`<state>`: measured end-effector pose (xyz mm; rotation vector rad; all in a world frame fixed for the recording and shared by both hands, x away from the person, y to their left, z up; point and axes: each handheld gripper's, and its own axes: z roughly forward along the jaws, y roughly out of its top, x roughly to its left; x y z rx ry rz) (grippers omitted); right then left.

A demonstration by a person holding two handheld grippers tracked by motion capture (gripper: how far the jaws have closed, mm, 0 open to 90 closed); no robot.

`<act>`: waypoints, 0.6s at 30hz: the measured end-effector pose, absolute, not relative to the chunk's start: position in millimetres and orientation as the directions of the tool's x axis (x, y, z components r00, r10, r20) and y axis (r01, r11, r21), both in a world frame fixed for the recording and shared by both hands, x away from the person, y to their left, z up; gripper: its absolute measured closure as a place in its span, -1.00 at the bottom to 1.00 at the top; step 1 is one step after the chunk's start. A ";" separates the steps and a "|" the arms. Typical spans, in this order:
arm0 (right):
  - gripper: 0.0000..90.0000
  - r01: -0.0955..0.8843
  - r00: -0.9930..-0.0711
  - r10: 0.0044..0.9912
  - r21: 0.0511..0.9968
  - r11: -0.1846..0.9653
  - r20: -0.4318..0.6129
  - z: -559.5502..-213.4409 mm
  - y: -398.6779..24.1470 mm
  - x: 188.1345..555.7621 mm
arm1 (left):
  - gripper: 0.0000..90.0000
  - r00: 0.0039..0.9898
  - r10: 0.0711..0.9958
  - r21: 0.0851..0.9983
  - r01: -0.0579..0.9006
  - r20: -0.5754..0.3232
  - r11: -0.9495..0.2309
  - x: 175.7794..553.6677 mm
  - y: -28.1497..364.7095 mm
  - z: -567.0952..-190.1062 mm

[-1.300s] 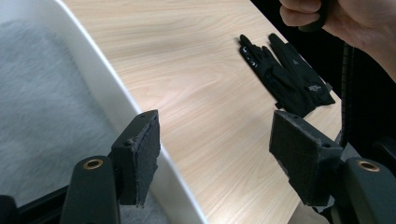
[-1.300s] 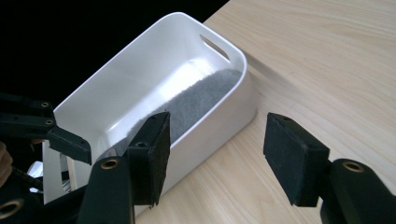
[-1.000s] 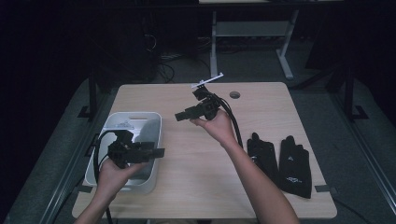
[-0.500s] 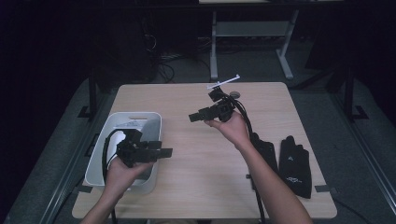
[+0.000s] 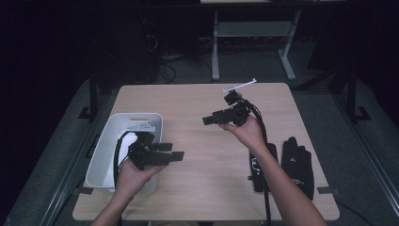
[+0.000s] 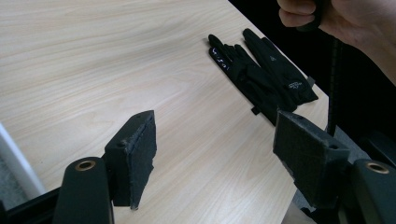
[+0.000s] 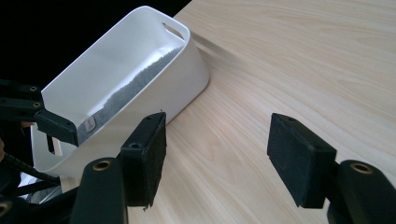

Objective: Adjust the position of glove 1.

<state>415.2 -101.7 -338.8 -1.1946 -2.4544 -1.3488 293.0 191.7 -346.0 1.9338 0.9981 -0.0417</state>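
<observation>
Your left tool (image 5: 178,154) and right tool (image 5: 207,120) have both just been opening, empty, over the worktop (image 5: 197,179) between bin (image 5: 106,155) and gloves (image 5: 296,162).

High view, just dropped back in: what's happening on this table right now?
A person holds a two-jaw gripper in each hand above the light wooden table. The left gripper, beside the white plastic bin, points toward the pair of black gloves lying flat at the table's right edge. The right gripper hangs mid-table, facing the bin. Both have just been opening their jaws, with nothing between them. Neither touches the gloves or the bin.
</observation>
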 end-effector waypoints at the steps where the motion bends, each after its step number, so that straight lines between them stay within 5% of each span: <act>1: -0.17 0.674 -0.687 0.591 0.675 0.300 0.423 -339.7 -104.5 414.6 | -0.35 0.673 0.623 0.719 0.651 -0.399 -0.243 293.0 190.5 -346.5; 18: -0.20 0.696 -0.649 0.635 0.664 0.272 0.420 -355.7 -152.9 391.5 | -0.39 0.710 0.590 0.727 0.627 -0.385 -0.280 285.6 161.5 -355.0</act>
